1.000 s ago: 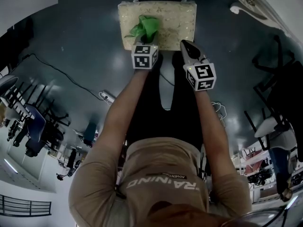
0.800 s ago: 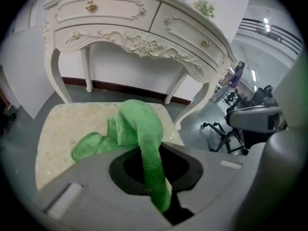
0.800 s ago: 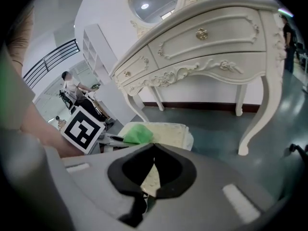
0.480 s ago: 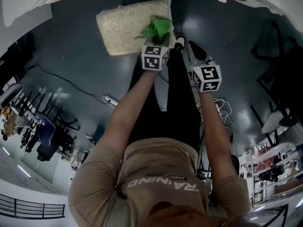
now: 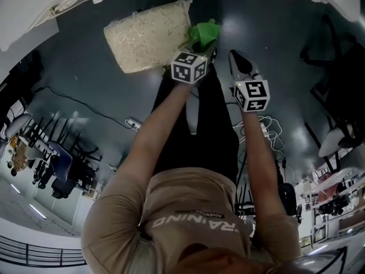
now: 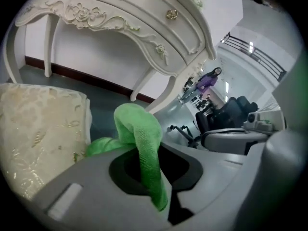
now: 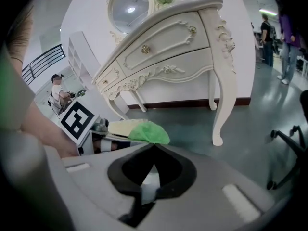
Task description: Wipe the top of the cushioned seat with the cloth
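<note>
The pale, gold-patterned cushioned seat is seen on the dark grey floor ahead of the person, with its long axis running from left to right and somewhat tilted in the head view. The bright green microfibre cloth is found at the seat's right-hand end, bunched at or just over that edge rather than spread on the top. It is clamped between the jaws of the left gripper, from which a fold stands up. In the left gripper view the seat is shown just to the left of the cloth, so most of the cushioned top is judged to lie leftward from the gripper, and the next stroke would have to be drawn that way along the long axis. The right gripper is held apart to the right, over bare floor, its jaws closed with nothing between them. A white carved dressing table stands beyond the seat.
</note>
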A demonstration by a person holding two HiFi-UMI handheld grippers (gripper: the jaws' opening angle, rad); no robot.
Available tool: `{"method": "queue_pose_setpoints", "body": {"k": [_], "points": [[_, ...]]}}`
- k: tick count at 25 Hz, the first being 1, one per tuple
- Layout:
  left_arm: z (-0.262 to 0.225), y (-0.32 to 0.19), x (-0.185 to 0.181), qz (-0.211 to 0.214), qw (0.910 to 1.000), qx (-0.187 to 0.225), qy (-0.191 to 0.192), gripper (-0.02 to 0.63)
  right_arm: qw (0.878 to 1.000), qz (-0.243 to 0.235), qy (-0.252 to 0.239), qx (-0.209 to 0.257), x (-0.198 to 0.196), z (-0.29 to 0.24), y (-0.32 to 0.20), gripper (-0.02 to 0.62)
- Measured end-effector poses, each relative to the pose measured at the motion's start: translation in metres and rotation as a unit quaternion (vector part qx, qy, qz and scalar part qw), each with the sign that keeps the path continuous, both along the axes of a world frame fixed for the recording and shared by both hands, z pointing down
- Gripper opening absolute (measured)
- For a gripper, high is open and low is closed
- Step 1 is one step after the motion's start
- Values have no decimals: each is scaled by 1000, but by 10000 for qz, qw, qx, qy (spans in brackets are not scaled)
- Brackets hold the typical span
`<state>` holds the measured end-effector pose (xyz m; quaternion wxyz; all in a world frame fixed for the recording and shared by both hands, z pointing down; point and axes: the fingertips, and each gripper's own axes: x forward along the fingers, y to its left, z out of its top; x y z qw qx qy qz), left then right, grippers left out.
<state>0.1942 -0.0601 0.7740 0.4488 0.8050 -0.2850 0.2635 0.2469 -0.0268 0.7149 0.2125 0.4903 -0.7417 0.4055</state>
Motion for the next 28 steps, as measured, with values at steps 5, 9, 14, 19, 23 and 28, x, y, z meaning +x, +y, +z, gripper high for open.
{"method": "queue_pose_setpoints", "body": {"k": [5,9,14,19,23,28], "points": [[-22,-5,-3,-46,9989,188,433,46,10000,-21,-25,70,-7,4,0,2],[-46,-8,-35,-147,9972,456,570,46,9997,-205,-21,108,-36,-3,-2,2],[-71,-12,-103,-364,9940,895,517,46,9982,-568,-27,188,-95,-13,-5,2],[-89,-8,-197,-810,9895,1162,274,46,9952,-935,-107,254,-170,-25,-3,2],[-103,4,-270,-1195,9850,1243,-54,46,9922,-1204,-165,268,-222,-37,4,2],[-103,16,-385,-1634,9759,1367,-471,46,9877,-1526,-201,276,-303,-40,10,2]]}}
